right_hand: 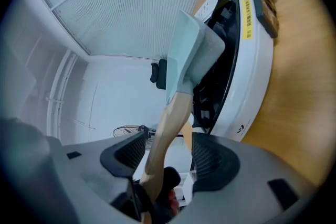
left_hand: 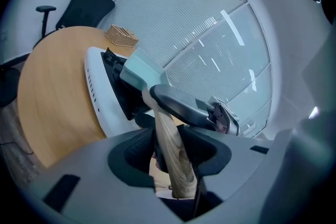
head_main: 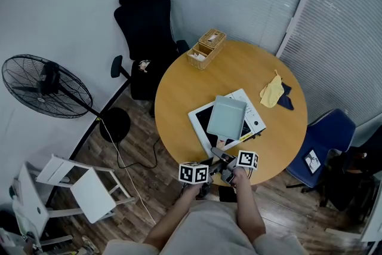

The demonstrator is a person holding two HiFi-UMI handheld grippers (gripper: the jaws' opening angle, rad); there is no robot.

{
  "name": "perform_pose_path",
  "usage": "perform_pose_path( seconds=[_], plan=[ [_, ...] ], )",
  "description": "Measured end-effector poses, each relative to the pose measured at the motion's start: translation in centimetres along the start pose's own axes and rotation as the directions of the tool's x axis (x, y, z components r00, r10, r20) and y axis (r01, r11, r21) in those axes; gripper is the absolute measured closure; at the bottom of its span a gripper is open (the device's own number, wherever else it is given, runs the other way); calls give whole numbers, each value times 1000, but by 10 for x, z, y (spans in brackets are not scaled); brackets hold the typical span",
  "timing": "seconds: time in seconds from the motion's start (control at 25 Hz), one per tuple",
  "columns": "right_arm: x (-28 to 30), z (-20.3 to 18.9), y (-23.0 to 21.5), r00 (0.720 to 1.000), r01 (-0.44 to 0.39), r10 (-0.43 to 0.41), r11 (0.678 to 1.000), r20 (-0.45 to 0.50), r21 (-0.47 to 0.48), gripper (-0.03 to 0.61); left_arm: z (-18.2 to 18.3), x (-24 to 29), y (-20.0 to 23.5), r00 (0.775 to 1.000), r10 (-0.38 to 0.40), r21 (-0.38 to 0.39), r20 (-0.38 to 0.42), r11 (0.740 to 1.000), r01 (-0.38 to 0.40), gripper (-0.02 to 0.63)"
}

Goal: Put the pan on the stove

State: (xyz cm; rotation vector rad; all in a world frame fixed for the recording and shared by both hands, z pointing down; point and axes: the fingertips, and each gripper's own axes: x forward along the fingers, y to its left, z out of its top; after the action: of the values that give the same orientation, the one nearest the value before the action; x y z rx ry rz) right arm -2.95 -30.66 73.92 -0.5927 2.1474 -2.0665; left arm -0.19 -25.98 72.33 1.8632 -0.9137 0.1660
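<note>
Pan (head_main: 227, 116): pale green, square, located on the dark top of the white stove (head_main: 255, 114), near the middle of the round wooden counter (head_main: 179, 89). Its wooden handle (right_hand: 170, 123) extends toward the near edge of the counter.

Left gripper (left_hand: 169, 150): fingers (left_hand: 128, 152) stand apart, with the handle between them and not clamped.

Right gripper (right_hand: 168, 150): fingers (right_hand: 210, 155) also spread wide around the same handle, with a gap visible on one side.

A yellow cloth (head_main: 273, 91) and a wooden box (head_main: 206, 48) lie further back on the counter.
</note>
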Motion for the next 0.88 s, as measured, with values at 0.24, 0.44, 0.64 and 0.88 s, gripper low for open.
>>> perform_pose_path(
  seconds=[0.24, 0.44, 0.64, 0.88],
  plan=[
    [-13, -2, 5, 998, 14, -13, 1000, 61, -15, 318, -3, -14, -5, 1000, -17, 34, 7, 999, 16, 433],
    [-28, -9, 5, 990, 32, -28, 999, 139, -28, 318, -7, -30, -7, 1000, -23, 69, 14, 997, 22, 430],
    [-47, -21, 12, 972, 28, -20, 999, 235, -33, 318, -12, -50, -11, 999, -49, 110, 10, 993, 47, 430],
    [-72, -47, 20, 947, 64, -36, 995, 320, -77, 318, -21, -79, -14, 998, -66, 168, 21, 984, 62, 430]
  ],
)
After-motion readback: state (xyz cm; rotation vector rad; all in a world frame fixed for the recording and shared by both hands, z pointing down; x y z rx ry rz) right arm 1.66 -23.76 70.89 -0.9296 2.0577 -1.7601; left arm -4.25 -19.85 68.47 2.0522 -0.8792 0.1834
